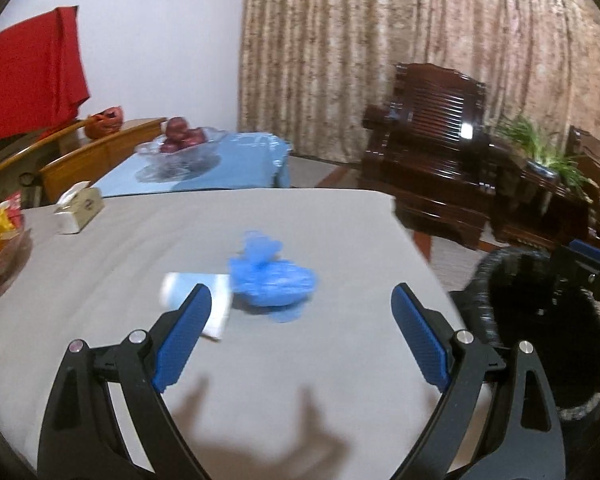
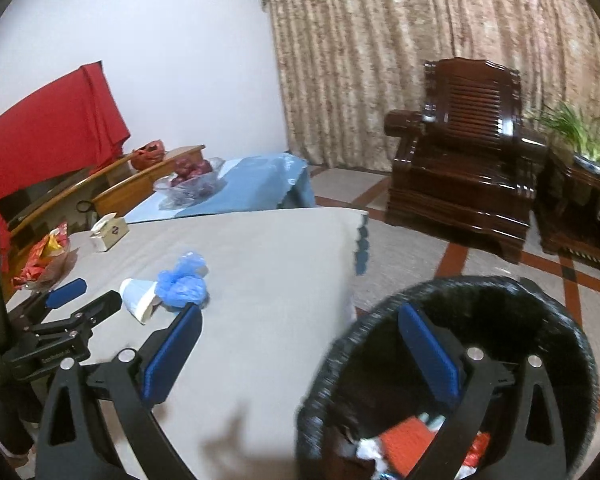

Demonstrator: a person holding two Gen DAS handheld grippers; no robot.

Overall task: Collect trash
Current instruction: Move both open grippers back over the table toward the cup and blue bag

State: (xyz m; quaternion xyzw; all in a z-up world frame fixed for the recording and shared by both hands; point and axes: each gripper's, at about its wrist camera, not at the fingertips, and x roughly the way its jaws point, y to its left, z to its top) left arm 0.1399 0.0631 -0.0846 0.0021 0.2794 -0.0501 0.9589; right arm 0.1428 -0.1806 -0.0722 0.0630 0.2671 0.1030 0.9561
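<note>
A crumpled blue plastic bag [image 1: 270, 278] lies on the grey table [image 1: 100, 320], touching a white paper cup [image 1: 198, 300] on its side. My left gripper [image 1: 300, 316] is open and empty, just short of both. In the right wrist view the bag [image 2: 182, 280] and cup [image 2: 138, 298] lie at the left, with the left gripper [image 2: 84, 296] near them. My right gripper [image 2: 300, 336] is open and empty, at the table's right edge above a black waste bin [image 2: 480, 296] holding red and white scraps. The bin [image 1: 540, 320] also shows right of the table.
A tissue box [image 1: 78, 208] and a bowl of red snack packets [image 1: 0, 236] stand at the table's far left. Beyond are a blue-clothed table with a glass fruit bowl [image 1: 180, 144], a dark wooden armchair [image 2: 460, 168] and a potted plant [image 1: 540, 152].
</note>
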